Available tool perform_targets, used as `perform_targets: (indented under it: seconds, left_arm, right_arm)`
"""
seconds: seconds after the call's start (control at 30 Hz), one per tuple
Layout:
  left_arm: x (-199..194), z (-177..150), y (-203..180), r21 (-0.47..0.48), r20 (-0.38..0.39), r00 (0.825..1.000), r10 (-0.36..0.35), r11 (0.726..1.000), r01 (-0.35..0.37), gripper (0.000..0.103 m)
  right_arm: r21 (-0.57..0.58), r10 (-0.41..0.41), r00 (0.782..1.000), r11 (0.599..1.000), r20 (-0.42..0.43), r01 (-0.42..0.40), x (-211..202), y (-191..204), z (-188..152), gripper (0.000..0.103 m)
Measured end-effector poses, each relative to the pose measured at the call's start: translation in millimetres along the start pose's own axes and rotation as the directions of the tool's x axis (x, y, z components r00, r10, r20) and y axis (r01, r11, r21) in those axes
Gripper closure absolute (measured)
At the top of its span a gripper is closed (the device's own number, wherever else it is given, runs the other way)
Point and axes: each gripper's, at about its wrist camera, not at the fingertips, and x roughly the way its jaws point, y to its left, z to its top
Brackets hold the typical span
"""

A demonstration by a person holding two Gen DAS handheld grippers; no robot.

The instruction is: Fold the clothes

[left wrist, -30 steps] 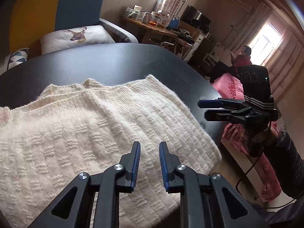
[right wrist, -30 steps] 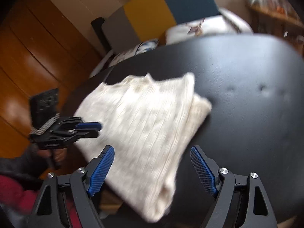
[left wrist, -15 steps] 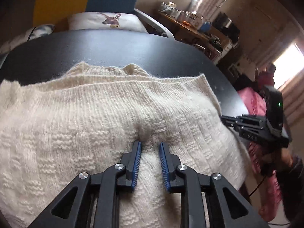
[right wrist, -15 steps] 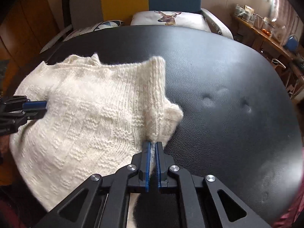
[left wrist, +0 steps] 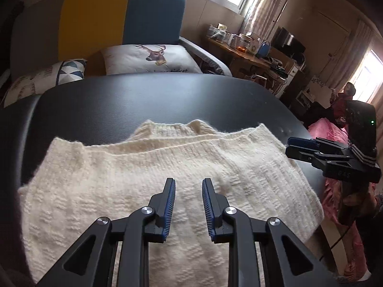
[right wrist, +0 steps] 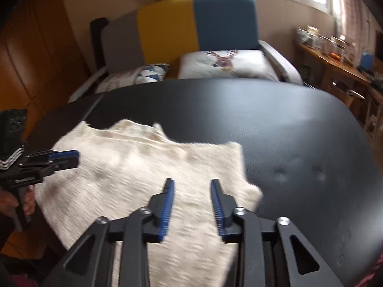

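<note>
A cream knitted sweater (left wrist: 182, 167) lies folded on the black table (left wrist: 148, 95), its collar pointing away from me. My left gripper (left wrist: 188, 184) hovers over the sweater's near middle. Its jaws are opening a little and no cloth is pinched between them. The right gripper (right wrist: 192, 184) hangs over the sweater (right wrist: 134, 174) near its right edge, jaws opening, nothing between them. Each gripper shows in the other's view: the right gripper (left wrist: 301, 147) at the sweater's right edge, the left gripper (right wrist: 64, 157) at its left edge.
Behind the table stands a sofa (left wrist: 124, 16) with a yellow and blue back and a deer-print cushion (left wrist: 150, 58). A cluttered wooden sideboard (left wrist: 241, 47) stands at the back right. Pink bedding (left wrist: 328, 131) and a seated person (left wrist: 347, 93) are right of the table.
The right gripper, shut on the sweater's right edge half a second ago, has let go and opened. The left gripper has drawn back slightly and its jaws stand a little wider.
</note>
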Motion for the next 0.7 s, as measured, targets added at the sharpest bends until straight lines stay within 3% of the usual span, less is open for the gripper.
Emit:
perform_targets:
  seconds: [0.1, 0.17, 0.27, 0.33, 0.4, 0.47, 0.57, 0.7]
  left_arm:
    - [20, -5, 22, -0.028, -0.074, 0.994, 0.081, 0.996, -0.083, 0.08]
    - [22, -12, 34, -0.083, -0.065, 0.997, 0.05, 0.995, -0.056, 0.079]
    - [17, -22, 32, -0.135, -0.049, 0.998, 0.035, 0.99, -0.041, 0.08]
    - [14, -32, 26, -0.149, -0.037, 0.999, 0.011, 0.989, -0.016, 0.08]
    - [9, -39, 22, -0.154, -0.024, 1.0, -0.015, 0.988, 0.011, 0.08]
    - [1, -43, 24, -0.17, -0.001, 0.999, -0.05, 0.984, 0.049, 0.08]
    - [-30, -43, 41, -0.252, 0.077, 0.993, -0.092, 0.962, 0.109, 0.079]
    - [-87, -46, 87, -0.318, 0.165, 0.986, 0.0, 0.947, 0.053, 0.078]
  right_arm:
    - [-0.034, -0.008, 0.999, 0.999, -0.052, 0.006, 30, 22, 4, 0.055]
    - [-0.058, -0.055, 0.993, 0.997, -0.106, 0.049, 53, 30, 2, 0.055]
    - [0.024, -0.034, 0.991, 0.999, -0.13, 0.038, 69, 6, -16, 0.052]
    - [0.067, -0.017, 0.99, 0.997, -0.137, 0.026, 63, -2, -22, 0.052]
    - [0.026, -0.05, 0.99, 0.998, -0.136, 0.054, 57, 4, -30, 0.052]
    - [-0.004, -0.065, 0.989, 0.998, -0.132, 0.065, 51, 6, -36, 0.052]
    - [0.04, -0.036, 0.992, 0.998, -0.124, 0.041, 48, 0, -34, 0.05]
    - [0.081, -0.044, 0.996, 0.995, -0.073, 0.05, 31, 5, -23, 0.045]
